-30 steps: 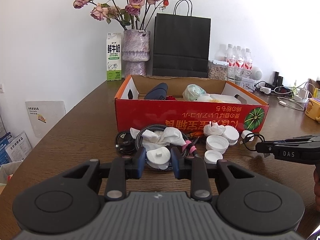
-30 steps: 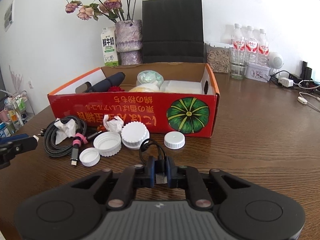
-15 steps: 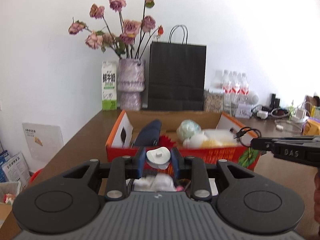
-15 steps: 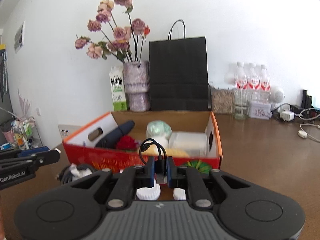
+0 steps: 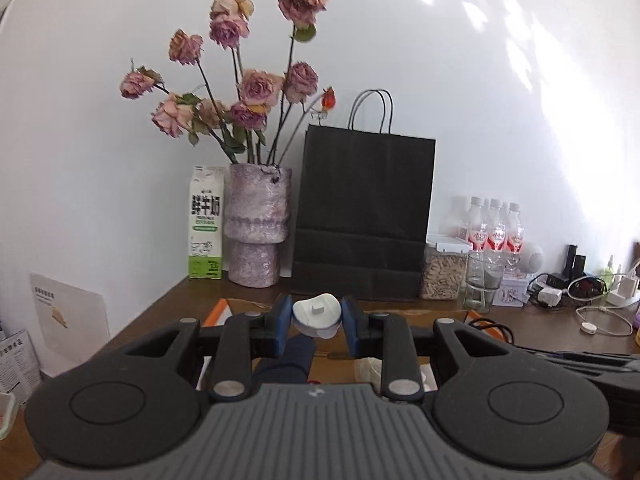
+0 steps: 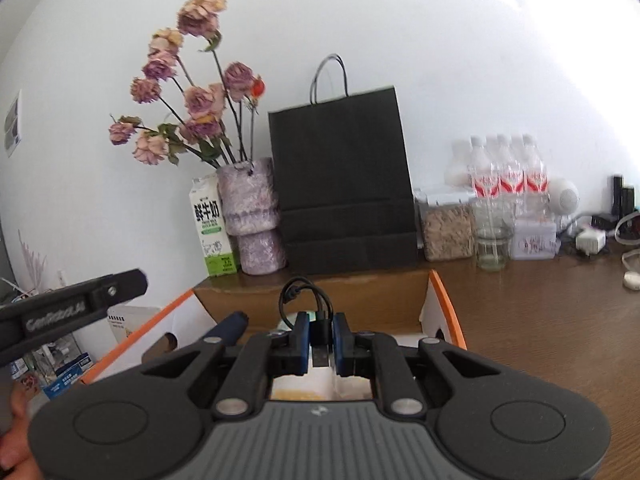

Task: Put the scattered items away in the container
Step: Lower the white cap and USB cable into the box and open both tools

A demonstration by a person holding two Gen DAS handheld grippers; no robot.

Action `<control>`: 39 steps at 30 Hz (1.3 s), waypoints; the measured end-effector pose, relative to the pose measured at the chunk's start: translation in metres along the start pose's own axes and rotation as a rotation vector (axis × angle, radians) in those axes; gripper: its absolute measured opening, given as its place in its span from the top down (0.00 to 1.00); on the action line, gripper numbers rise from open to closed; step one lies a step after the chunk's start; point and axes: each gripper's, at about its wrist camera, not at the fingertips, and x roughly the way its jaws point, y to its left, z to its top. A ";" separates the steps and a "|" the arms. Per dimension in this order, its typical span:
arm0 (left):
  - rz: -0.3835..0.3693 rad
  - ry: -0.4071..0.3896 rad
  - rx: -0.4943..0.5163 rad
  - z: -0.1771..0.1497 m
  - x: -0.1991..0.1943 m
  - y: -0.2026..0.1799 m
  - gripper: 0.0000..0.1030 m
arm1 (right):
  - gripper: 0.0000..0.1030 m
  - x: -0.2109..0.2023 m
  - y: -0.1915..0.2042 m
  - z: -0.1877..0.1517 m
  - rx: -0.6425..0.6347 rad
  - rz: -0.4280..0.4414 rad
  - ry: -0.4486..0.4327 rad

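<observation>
My left gripper [image 5: 317,322] is shut on a white plastic cap [image 5: 317,313], held above the open cardboard box [image 5: 400,312], whose orange-edged rim shows just past the fingers. A dark blue item [image 5: 294,354] lies in the box below the cap. My right gripper [image 6: 321,338] is shut on a short black cable [image 6: 306,300], its loop standing up over the box [image 6: 360,300]. The dark blue item [image 6: 230,326] and pale packets lie inside the box in the right wrist view. The left gripper's finger [image 6: 76,306] reaches in from the left edge there.
Behind the box stand a milk carton [image 5: 207,222], a purple vase [image 5: 256,224] with dried roses, a black paper bag [image 5: 362,216], a jar of grain [image 6: 446,226], a glass [image 5: 482,286] and water bottles [image 5: 494,228]. Chargers and cords [image 5: 576,294] lie at the right on the brown table [image 6: 540,320].
Both grippers rose from the tabletop and moved forward over the box, carrying the cap and the cable. The loose caps, tissues and braided cable on the table dropped out of view.
</observation>
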 end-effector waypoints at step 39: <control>0.116 -0.014 0.066 -0.024 -0.003 -0.002 0.00 | 0.01 -0.005 0.005 -0.025 -0.041 -0.085 -0.037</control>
